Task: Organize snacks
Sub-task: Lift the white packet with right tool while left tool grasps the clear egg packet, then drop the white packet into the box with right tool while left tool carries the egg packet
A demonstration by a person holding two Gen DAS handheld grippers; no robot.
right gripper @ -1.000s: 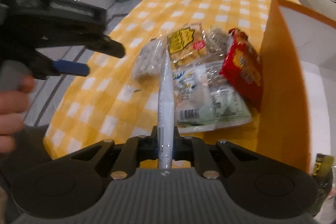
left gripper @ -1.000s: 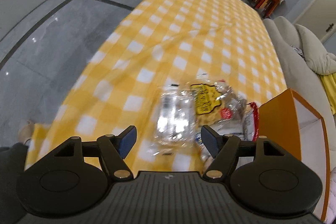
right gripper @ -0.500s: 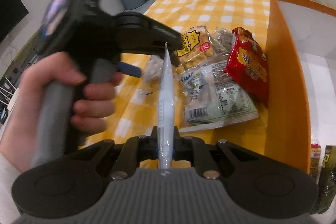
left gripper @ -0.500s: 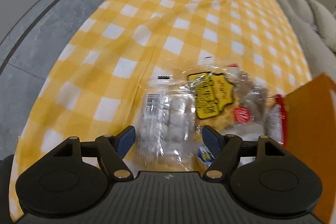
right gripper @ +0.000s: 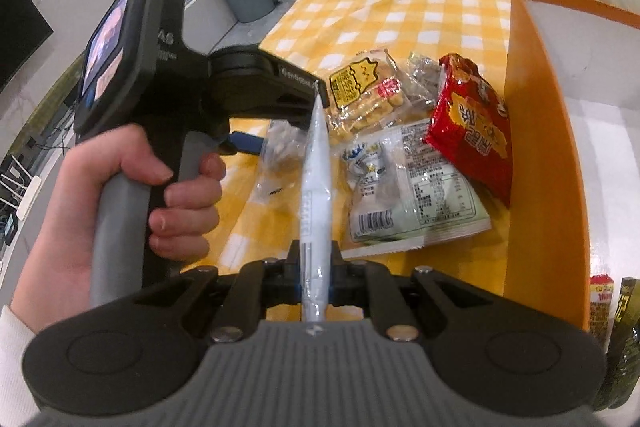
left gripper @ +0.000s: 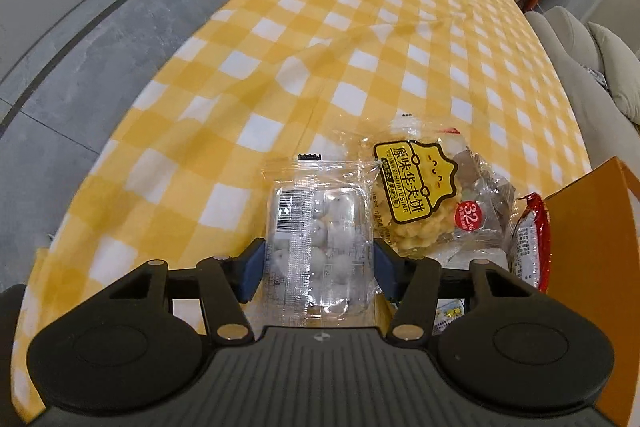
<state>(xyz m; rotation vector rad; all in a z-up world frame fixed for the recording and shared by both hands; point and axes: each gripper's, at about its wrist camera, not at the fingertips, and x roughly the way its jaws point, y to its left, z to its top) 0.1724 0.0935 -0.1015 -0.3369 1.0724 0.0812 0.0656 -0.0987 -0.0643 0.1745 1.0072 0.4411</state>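
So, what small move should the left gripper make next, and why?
Probably finish closing, then lift slightly. The left gripper has just been closing, and the clear packet of white balls sits between its blue pads, which look at or near its edges. The right gripper is shut on a white sachet, so this pick falls to the left gripper.

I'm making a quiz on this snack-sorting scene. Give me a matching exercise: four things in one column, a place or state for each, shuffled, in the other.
Things:
1. clear pack of white balls
2. red packet
3. thin white packet
4. waffle pack with yellow label

Places or states:
A. leaning on the orange box wall
B. clamped edge-on in the right gripper
C. between the left gripper pads
D. flat on the checked cloth, beside the clear pack

Pairs: 1-C, 2-A, 3-B, 4-D
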